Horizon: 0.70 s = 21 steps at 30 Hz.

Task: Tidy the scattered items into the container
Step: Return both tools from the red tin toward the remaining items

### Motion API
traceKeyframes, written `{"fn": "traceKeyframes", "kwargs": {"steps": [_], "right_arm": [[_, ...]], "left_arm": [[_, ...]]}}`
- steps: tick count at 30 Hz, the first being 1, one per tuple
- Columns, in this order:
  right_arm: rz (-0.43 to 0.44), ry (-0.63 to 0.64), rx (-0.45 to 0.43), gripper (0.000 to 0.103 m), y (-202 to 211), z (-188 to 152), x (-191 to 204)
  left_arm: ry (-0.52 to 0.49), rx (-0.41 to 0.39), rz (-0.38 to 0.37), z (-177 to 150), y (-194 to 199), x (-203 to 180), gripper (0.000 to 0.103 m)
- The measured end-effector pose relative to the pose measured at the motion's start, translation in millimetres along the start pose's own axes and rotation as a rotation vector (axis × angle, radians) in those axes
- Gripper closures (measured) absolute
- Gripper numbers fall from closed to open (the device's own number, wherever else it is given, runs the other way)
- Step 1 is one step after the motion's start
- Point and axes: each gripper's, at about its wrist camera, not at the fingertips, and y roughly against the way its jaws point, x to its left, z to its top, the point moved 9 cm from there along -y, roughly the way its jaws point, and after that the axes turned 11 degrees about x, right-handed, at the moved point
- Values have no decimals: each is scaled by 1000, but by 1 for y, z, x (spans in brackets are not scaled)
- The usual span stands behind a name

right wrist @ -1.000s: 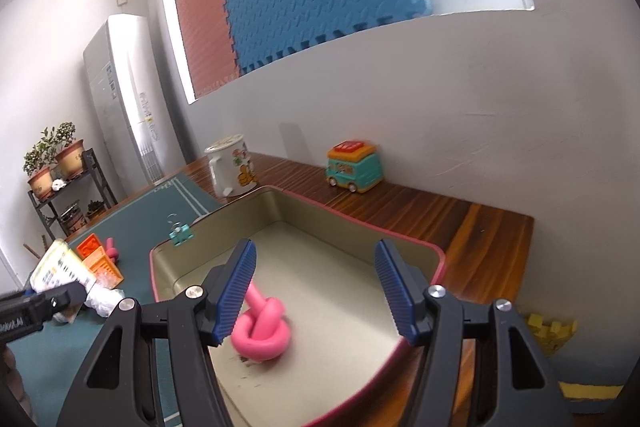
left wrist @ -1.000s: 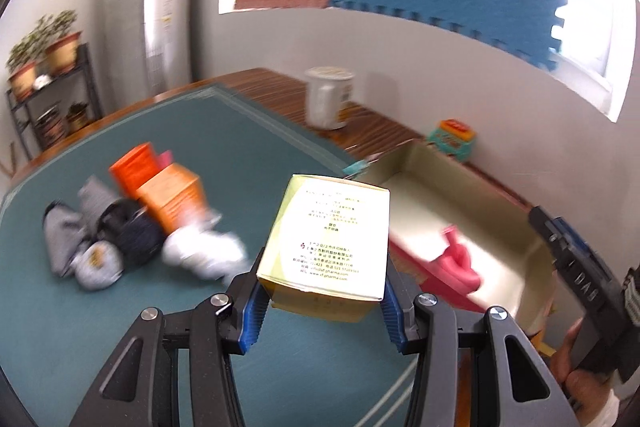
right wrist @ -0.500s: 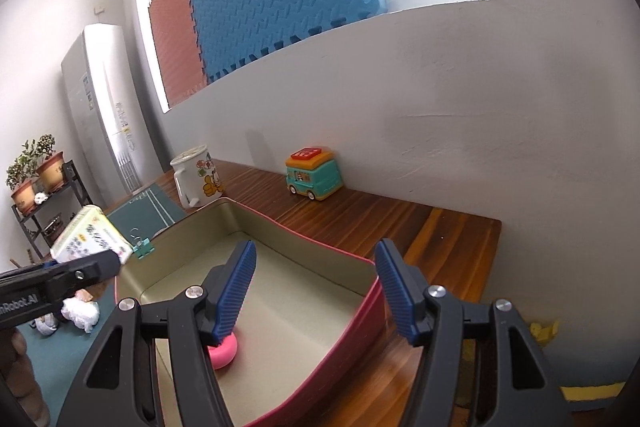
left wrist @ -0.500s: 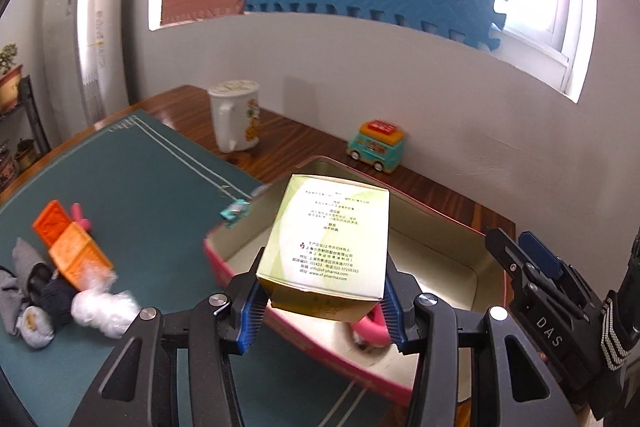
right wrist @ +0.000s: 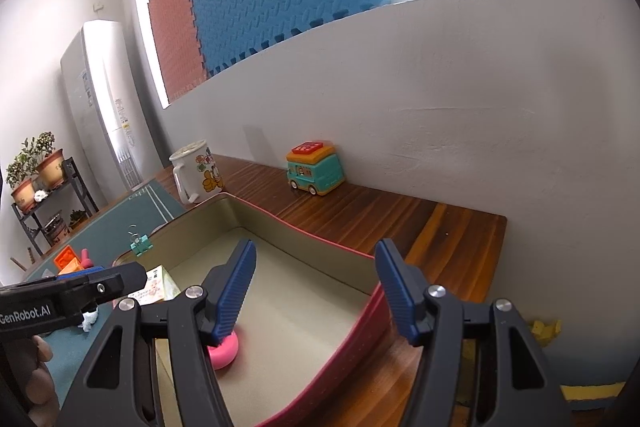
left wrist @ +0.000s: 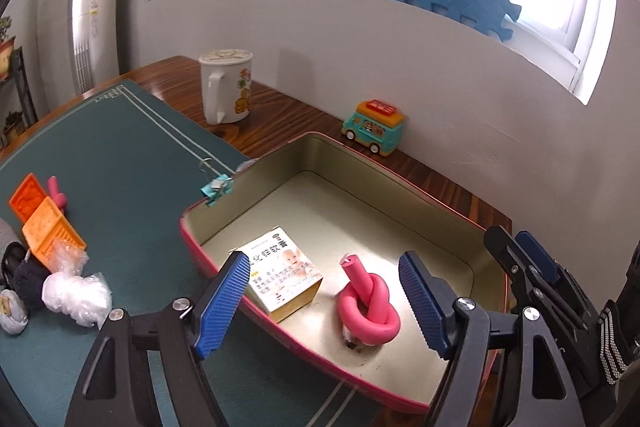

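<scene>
1. Left gripper (left wrist: 322, 301): jaws spread, holding nothing, above the container (left wrist: 400, 179).
2. Printed box (left wrist: 282, 273) lies inside the container beside the pink knotted tube (left wrist: 370, 309); Chinese text, illegible.
3. Right gripper (right wrist: 316, 293): jaws apart, empty.
4. Left gripper body reads "GenRobot.AI".

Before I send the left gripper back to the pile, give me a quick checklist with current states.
1. Left gripper open and empty: ok.
2. Medicine box released inside the tin, lying on its floor: ok.
3. Pink knotted tube also in the tin: ok.
4. Right gripper open, empty, over the tin: ok.
5. Items left on the green mat, orange blocks, plastic wrap, socks: not ok, untidied.
6. Binder clip clipped to the tin's rim or loose beside it: cannot tell.
</scene>
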Motion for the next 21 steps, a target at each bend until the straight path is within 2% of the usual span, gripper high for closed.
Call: {"fn": "traceKeyframes", "kwargs": {"steps": [11, 21], "right_arm": [[39, 56, 0, 36, 5, -1, 34], [131, 157, 1, 32, 8, -5, 100]], "left_arm": [[50, -23, 37, -7, 18, 34, 24], [177, -51, 132, -28, 52, 116, 24]]}}
